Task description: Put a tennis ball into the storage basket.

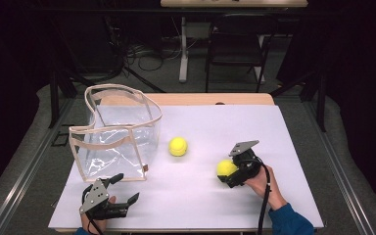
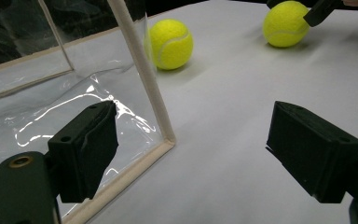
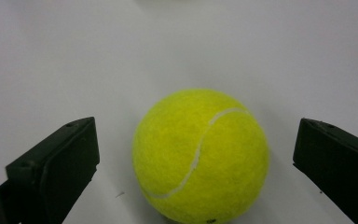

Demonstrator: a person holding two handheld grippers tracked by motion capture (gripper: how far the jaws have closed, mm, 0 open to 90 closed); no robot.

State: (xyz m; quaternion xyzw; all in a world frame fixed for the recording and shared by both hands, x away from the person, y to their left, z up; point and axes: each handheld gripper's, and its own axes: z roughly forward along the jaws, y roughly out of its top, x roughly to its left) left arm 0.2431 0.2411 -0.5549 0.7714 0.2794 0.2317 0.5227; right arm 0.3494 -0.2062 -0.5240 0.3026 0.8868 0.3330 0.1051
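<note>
A yellow tennis ball (image 3: 200, 154) rests on the white table sheet between the two jaws of my right gripper (image 3: 196, 168), which is open; the jaws stand apart from the ball on both sides. From above, that ball (image 1: 225, 167) lies at the right gripper (image 1: 226, 174), right of centre. A second tennis ball (image 1: 178, 146) lies free mid-table, also seen as the nearer ball (image 2: 170, 43). A clear bag with beige trim (image 1: 117, 132) stands upright at the left. My left gripper (image 1: 128, 187) is open and empty, just in front of the bag's near corner (image 2: 168, 137).
The white sheet (image 1: 254, 122) covers a wooden table whose far edge (image 1: 200, 99) shows at the back. Beyond it stand a dark chair (image 1: 235, 44) and a table leg with cables on the floor. Dark curtains close both sides.
</note>
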